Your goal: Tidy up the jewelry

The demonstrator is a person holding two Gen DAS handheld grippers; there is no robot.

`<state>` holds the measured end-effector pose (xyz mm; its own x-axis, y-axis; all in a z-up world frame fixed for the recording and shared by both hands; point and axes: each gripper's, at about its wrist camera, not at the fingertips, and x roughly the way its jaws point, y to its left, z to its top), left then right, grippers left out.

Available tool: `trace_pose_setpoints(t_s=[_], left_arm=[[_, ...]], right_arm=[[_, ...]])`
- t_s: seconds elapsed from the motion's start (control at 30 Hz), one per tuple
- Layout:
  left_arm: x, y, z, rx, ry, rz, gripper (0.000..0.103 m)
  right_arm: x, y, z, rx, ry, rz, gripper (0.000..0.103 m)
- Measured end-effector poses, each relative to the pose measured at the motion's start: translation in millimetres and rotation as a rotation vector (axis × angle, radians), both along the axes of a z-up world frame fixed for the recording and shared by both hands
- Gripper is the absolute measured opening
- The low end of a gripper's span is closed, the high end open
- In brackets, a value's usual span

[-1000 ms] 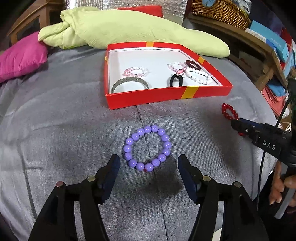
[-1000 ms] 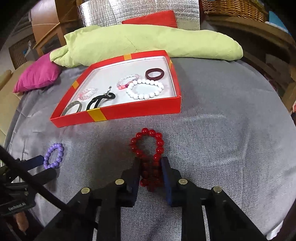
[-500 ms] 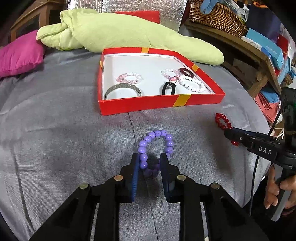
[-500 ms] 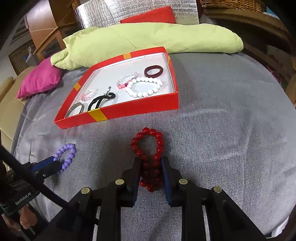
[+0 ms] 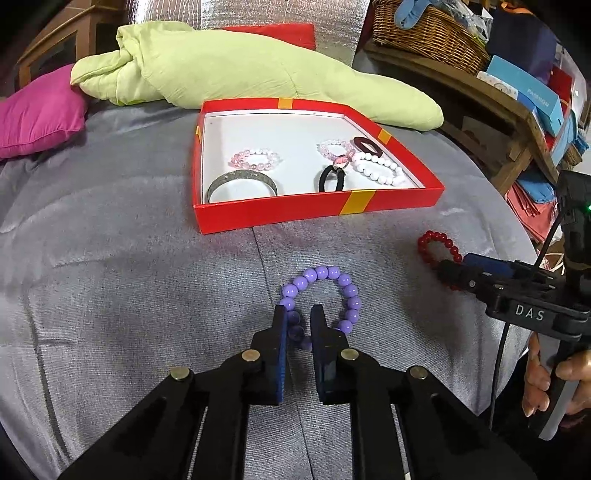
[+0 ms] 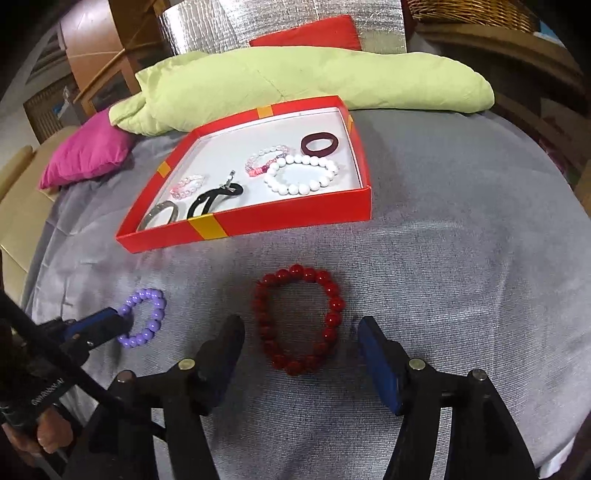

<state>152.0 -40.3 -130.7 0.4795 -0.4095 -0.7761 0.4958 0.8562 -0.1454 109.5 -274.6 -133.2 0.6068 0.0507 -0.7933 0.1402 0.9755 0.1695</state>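
A purple bead bracelet [image 5: 321, 274] lies on the grey cloth in front of the red box [image 5: 280, 216]. My left gripper [image 5: 298, 314] is closing, and its pads pinch the bracelet's near left strand. In the right wrist view, a red bead bracelet [image 6: 334, 306] lies round and flat on the cloth. My right gripper [image 6: 301, 322] is opening, with its fingers standing apart on either side of the bracelet and not touching it. The box holds a silver bangle [image 5: 242, 182], a white bead bracelet [image 6: 301, 175], a black hair tie [image 5: 330, 181] and several other pieces.
A light green cushion [image 5: 240, 70] lies behind the box and a pink pillow [image 5: 37, 118] at the far left. A wooden shelf with a wicker basket [image 5: 432, 33] and boxes stands on the right. A person's hand [image 5: 554, 384] holds the right gripper's handle.
My left gripper has shut on the purple bracelet, squeezing its near side. My right gripper has opened and let go of the red bracelet, which has sprung back into a ring.
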Motion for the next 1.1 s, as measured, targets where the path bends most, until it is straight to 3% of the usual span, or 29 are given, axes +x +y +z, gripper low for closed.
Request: trace_pose_setpoints(t_s=[0.07,0.1,0.13,0.17,0.23,0.53,0.57,0.6,0.67,0.7,0.73,0.77,1.07,1.1], left_arm=[[0.2,0.0,-0.2,0.002,0.0,0.001,0.013],[0.1,-0.3,-0.3,0.003,-0.001,0.0,0.013],[-0.2,-0.6,-0.1,0.003,-0.003,-0.002,0.013],[-0.7,-0.7,0.4,0.005,-0.008,-0.003,0.013],[-1.6,-0.9,2.1,0.007,-0.023,-0.002,0.011],[0.8,5.2,9.1,-0.028,-0.035,0.016,0.011],[1.2,5.3,9.0,-0.028,-0.031,0.02,0.011],[1.2,4.9,9.1,-0.026,-0.03,0.022,0.012],[0.7,3.2,8.8,-0.024,-0.024,0.013,0.02],[0.1,2.4,8.7,-0.026,-0.021,0.009,0.034],[-0.9,1.0,8.6,-0.024,-0.021,0.007,0.055],[-2.6,-0.6,8.6,-0.016,-0.026,0.006,0.067],[-9.1,-18.3,-5.0,0.104,-0.059,-0.04,0.066],[-8.2,-17.9,-6.5,0.116,-0.062,-0.034,0.052]], right_arm=[[-0.4,1.6,-1.0,-0.016,-0.004,0.002,0.062],[-0.9,2.8,-1.2,-0.038,-0.009,-0.003,0.055],[-0.9,3.9,-1.6,-0.065,-0.011,-0.007,0.039],[-1.0,4.0,-2.3,-0.079,-0.009,-0.011,0.029],[-1.5,1.5,-2.7,-0.08,-0.014,-0.022,0.021],[-7.4,-7.4,6.5,-0.031,-0.07,-0.044,0.018],[-7.7,-7.1,7.0,-0.029,-0.071,-0.044,0.01],[-7.5,-7.2,6.7,-0.03,-0.068,-0.046,0.01],[-5.7,-8.2,3.3,-0.025,-0.046,-0.053,0.01],[-4.3,-8.7,0.8,-0.023,-0.03,-0.055,0.01],[-3.6,-9.3,-1.1,-0.021,-0.022,-0.057,0.01],[-3.6,-9.3,-0.9,-0.022,-0.022,-0.057,0.01],[-3.1,-11.5,-1.6,-0.008,-0.017,-0.055,0.01],[-3.2,-11.2,-1.6,-0.01,-0.018,-0.054,0.01]])
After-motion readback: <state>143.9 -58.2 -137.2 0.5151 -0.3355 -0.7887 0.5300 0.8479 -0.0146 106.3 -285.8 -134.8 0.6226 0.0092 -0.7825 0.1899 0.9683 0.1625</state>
